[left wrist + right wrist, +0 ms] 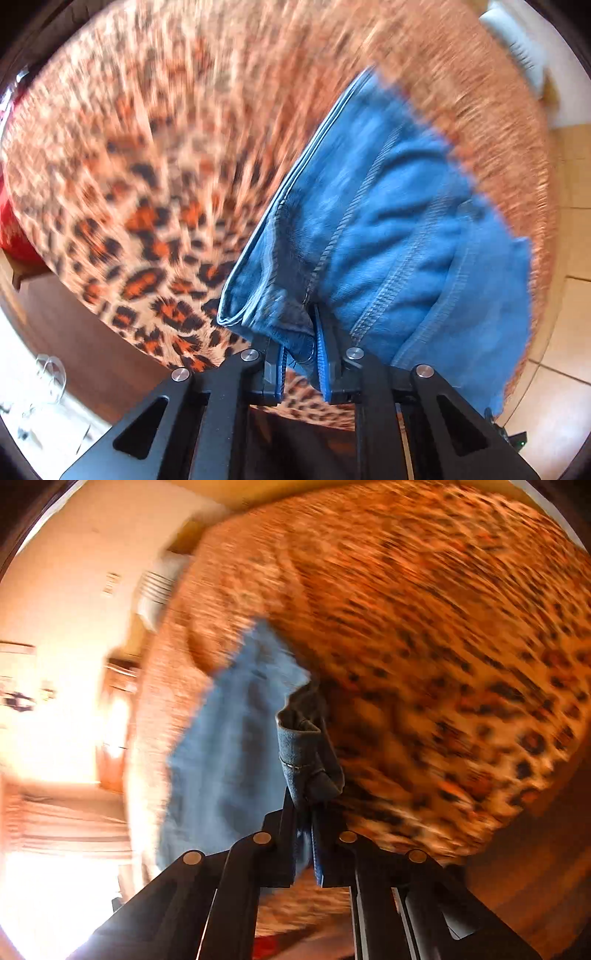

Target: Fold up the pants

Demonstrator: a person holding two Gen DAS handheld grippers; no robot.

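Note:
Blue denim pants [399,229] lie on a leopard-print blanket [147,166]. My left gripper [301,350] is shut on a bunched edge of the pants near a seam, lifting it slightly off the blanket. In the right wrist view the pants [229,746] hang blurred to the left, and my right gripper [304,812] is shut on a thick folded hem or waistband edge of the pants. Both views are motion-blurred.
The leopard blanket [443,646] covers a bed or table with a brown wooden side [92,332]. Tiled floor [569,295] lies to the right, and a red cloth [11,229] at the left edge. A bright room with furniture [118,738] shows left.

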